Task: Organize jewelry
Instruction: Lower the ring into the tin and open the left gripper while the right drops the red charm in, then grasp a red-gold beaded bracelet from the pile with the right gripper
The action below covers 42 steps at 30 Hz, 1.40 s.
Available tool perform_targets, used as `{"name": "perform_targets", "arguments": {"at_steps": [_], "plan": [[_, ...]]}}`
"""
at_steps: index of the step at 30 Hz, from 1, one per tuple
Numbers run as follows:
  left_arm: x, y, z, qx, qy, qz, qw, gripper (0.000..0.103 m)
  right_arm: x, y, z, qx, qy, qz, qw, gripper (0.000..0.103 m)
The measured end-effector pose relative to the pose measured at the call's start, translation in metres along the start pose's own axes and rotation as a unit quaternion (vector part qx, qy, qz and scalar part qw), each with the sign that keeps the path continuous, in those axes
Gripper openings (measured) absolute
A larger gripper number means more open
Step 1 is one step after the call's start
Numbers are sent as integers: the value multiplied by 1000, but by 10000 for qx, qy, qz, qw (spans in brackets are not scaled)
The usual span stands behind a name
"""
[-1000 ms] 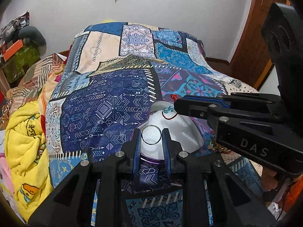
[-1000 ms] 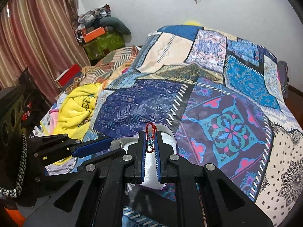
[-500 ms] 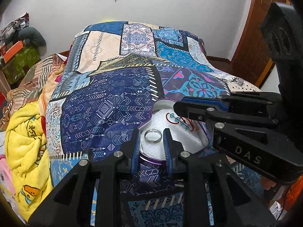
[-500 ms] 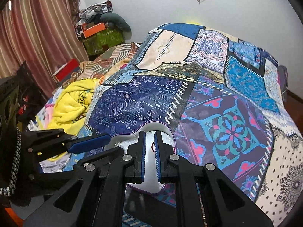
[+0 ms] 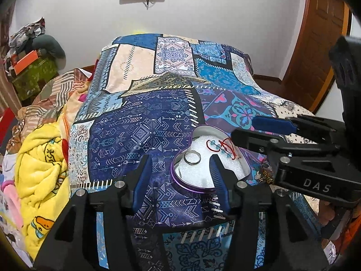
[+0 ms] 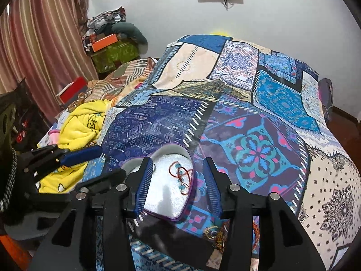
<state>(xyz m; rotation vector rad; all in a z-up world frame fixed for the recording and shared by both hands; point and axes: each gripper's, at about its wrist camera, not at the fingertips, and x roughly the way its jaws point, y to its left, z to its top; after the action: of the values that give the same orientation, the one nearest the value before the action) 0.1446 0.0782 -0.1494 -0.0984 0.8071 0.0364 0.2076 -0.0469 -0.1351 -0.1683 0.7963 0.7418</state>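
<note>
Both tools gape, gripping nothing. Left tool has a yellow blanket at its left; a silver ring lies ahead on the heart-shaped box. Beside it, the red beaded bracelet lies between the right tool fingers, more jewelry below.

Both tools, left tool and right tool, are black with ribbed blue pads, silver screws, "DAS" lettering.
</note>
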Motion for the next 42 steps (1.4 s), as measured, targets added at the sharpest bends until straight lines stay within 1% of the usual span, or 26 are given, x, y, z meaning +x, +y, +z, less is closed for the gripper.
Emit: {"name": "perform_targets", "arguments": {"at_steps": [5,9,13,18,23,27,30,34,35,38,40,42], "plan": [[-3,-3,0,-1,8,-12,10000,53,-9,-7,-6,60,3,-55,10000,42],[-6,-10,-1,2,34,-108,9999,53,-23,-16,-11,123,-63,-160,9998,42],[-8,-27,-1,82,49,-274,9996,54,-41,-34,-19,253,-146,-346,9990,42],[-7,-57,-5,334,111,-475,9983,54,-59,-63,-34,417,-99,-633,9971,42],[0,-86,-13,545,268,-687,9958,54,-69,-86,-51,617,11,-784,9950,42],[10,-102,-22,613,448,-840,9936,54,-67,-99,-66,725,200,-834,9937,42],[17,-107,-29,646,567,-858,9926,54,-65,-105,-79,775,338,-827,9930,42],[29,-107,-35,629,675,-759,9928,54,-58,-110,-88,880,493,-727,9922,42],[32,-106,-35,600,702,-761,9928,54,-56,-111,-88,904,518,-696,9921,42],[41,-103,-36,498,799,-820,9922,42,-49,-113,-91,956,609,-594,9918,42],[45,-102,-36,475,833,-839,9918,38,-44,-113,-92,975,663,-515,9917,42],[49,-101,-36,461,864,-843,9916,31,-38,-112,-92,961,718,-458,9917,42]]}}
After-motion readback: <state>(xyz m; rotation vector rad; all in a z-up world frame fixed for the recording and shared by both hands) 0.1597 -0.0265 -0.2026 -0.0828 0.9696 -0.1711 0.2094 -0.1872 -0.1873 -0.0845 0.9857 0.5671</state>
